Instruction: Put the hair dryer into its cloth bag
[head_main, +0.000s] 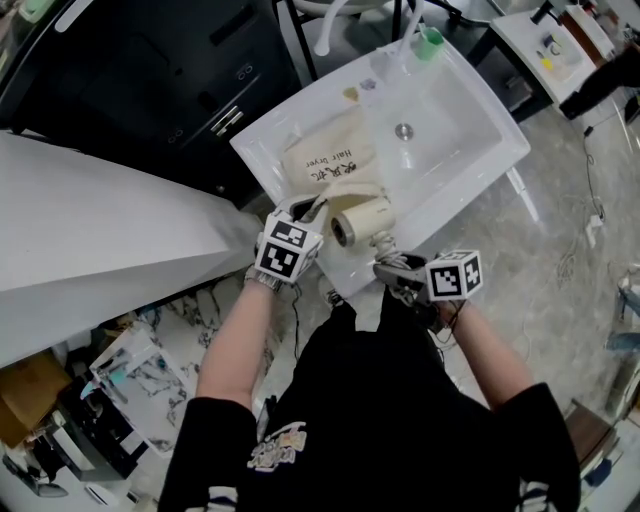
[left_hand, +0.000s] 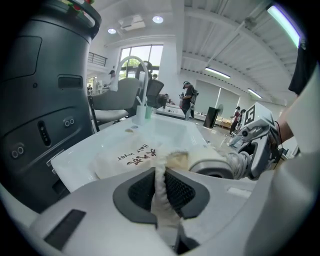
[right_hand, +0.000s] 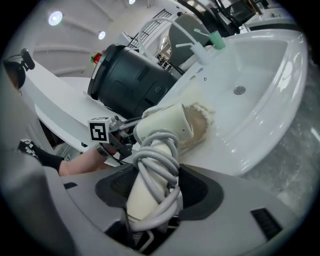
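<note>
The left tongs (left_hand: 161, 187) are pressed together on a fold of the cloth bag (left_hand: 125, 157), with a strip of cream fabric squeezed between the 2 dark pads. The bag (head_main: 325, 160) lies flat on the deck of the white sink (head_main: 480, 120), beside the bowl and toward the sink's near edge. Its printed side faces up, and its open end is bunched where the left tongs (head_main: 305, 212) hold it.

The right tongs (right_hand: 152, 192) pinch the handle of the hair dryer (right_hand: 165, 125). A grey cord (right_hand: 157, 157) is wound round that handle in several loops, so the pads bear on both cord and handle. The dryer (head_main: 362, 220) hangs just over the sink's near edge, right beside the bag's bunched end. One end of its barrel touches the cloth; whether it is already inside the mouth I cannot tell. The right tongs (head_main: 388, 262) sit just off that near edge.

A green cup (head_main: 431, 40) stands at the sink's far corner, and the drain (head_main: 403, 130) shows in the bowl.
</note>
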